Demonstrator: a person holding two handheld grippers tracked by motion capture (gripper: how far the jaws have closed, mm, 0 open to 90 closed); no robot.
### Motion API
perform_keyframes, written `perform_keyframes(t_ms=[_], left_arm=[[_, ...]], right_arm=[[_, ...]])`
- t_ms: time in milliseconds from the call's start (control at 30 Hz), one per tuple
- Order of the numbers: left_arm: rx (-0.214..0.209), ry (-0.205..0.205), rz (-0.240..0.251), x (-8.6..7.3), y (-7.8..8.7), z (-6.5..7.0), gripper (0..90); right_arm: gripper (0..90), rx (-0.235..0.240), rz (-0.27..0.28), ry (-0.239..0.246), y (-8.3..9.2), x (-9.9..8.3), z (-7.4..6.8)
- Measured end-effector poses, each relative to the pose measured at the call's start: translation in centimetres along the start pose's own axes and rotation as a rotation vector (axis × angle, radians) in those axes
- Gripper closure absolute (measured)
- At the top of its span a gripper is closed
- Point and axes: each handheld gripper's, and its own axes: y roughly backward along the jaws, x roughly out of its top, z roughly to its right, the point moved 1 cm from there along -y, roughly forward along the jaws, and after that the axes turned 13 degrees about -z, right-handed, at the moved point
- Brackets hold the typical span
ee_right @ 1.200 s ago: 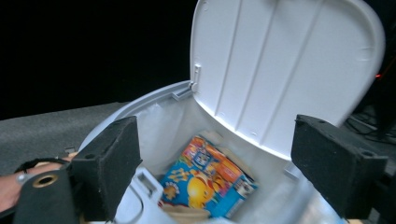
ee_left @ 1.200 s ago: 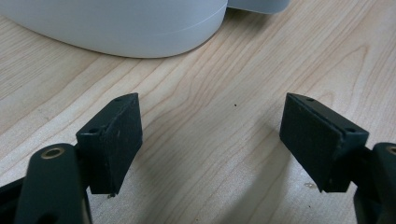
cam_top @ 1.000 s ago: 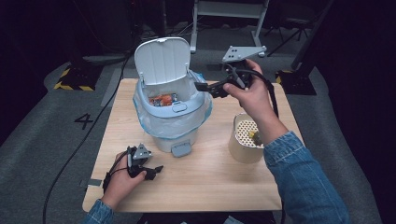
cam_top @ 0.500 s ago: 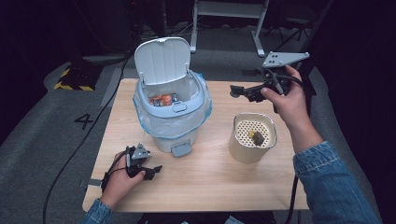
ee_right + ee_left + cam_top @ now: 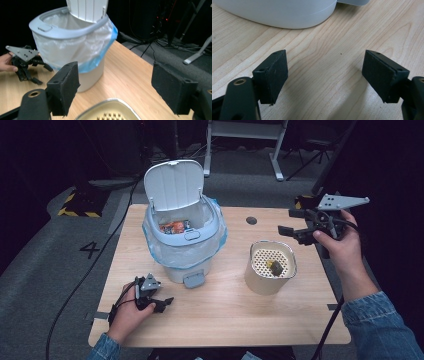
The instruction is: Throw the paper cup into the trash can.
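Swung away from the bin [image 5: 182,237], right gripper [image 5: 295,231] hovers, jaws narrowing yet empty; floor [image 5: 60,255] reads "4" [image 5: 89,250].

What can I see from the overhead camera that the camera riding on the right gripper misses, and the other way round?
The high view looks into the bin at an orange packet and into the beige container at a dark lump. The right gripper view gives a close look at its own open, empty jaws. Both show the bin, the wooden table and the left gripper.
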Motion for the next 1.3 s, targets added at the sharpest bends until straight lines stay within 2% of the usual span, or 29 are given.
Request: perform_keyframes(t_ms=[167,333,600,700,767,867,933,1100,1300], left_arm=[[0.0,0.0,0.0,0.0,0.0,0.0,21.4],[0.0,0.0,0.0,0.0,0.0,0.0,21.4],[0.0,0.0,0.0,0.0,0.0,0.0,21.4],[0.001,0.0,0.001,0.0,0.0,0.0,21.4],[0.0,0.0,0.0,0.0,0.0,0.0,21.4],[0.0,0.0,0.0,0.0,0.0,0.0,21.4],[0.0,0.0,0.0,0.0,0.0,0.0,21.4],[0.002,-0.002,-0.002,0.0,0.0,0.0,21.4],[0.002,-0.002,-0.002,0.0,0.0,0.0,21.4]], right_arm=[[22.6,-0.017,-0.017,-0.035,1.1,-2.6,0.8],[25.7,-0.012,-0.051,-0.08,1.8,-4.9,0.9],[26.0,-0.042,-0.128,-0.091,1.9,-8.3,0.6],[25.5,-0.071,-0.151,-0.091,1.7,-9.7,0.4],[24.9,-0.073,-0.153,-0.097,1.5,-10.5,0.3],[24.7,-0.082,-0.159,-0.123,1.3,-11.9,0.2],[24.7,-0.088,-0.175,-0.152,1.1,-13.2,0.2],[24.2,-0.12,-0.223,-0.18,0.3,-15.8,0.2],[23.8,-0.099,-0.227,-0.236,-1.0,-19.1,-0.2]])
